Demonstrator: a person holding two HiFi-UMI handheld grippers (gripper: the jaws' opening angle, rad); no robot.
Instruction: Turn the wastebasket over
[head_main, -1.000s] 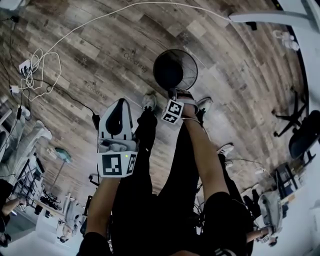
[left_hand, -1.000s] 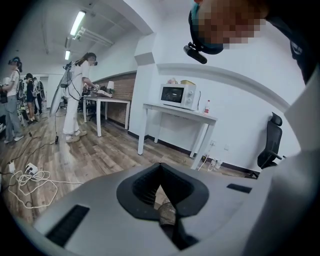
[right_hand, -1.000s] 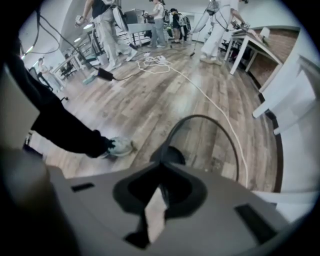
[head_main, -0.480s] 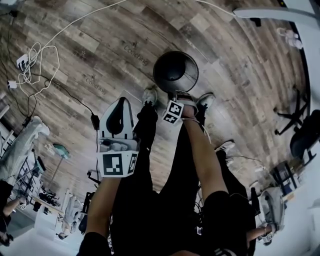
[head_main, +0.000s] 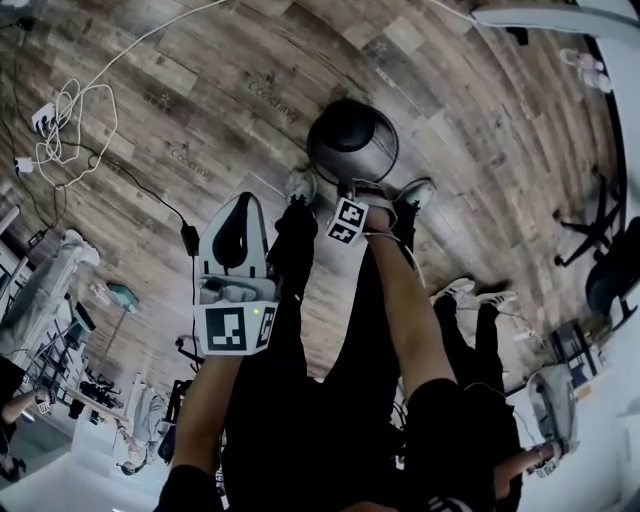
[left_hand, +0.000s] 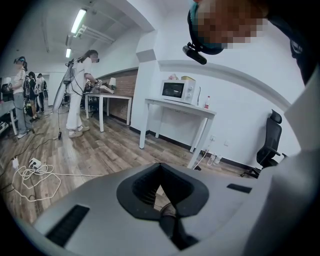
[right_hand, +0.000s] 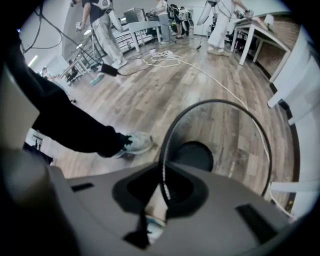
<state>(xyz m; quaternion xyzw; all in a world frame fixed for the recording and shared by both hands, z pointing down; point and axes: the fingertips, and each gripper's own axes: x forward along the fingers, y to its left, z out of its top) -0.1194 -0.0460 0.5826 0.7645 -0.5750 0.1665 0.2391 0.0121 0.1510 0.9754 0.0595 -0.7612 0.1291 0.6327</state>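
The black mesh wastebasket (head_main: 350, 140) rests on the wood floor just ahead of the person's shoes, mouth up. In the right gripper view I look down past its round rim (right_hand: 220, 102) to the dark base (right_hand: 192, 155). My right gripper (head_main: 352, 188) points steeply down at the near rim. Its jaws are opening, and the thin rim runs between them (right_hand: 162, 167) against one pad, with a gap beside it. My left gripper (head_main: 240, 205) hangs to the left above the floor, apart from the basket. It is shut (left_hand: 160, 167) and holds nothing.
A white cable and power strip (head_main: 60, 125) lie on the floor at the far left. The person's shoes (head_main: 300, 183) flank the basket. Another person's feet (head_main: 470, 292) stand at the right near an office chair (head_main: 600, 240). A table with a microwave (left_hand: 175, 90) stands by the wall.
The right gripper and basket have shifted a little down and toward the shoes, and the basket's mouth has turned away from the camera. Another person's feet have appeared at the right.
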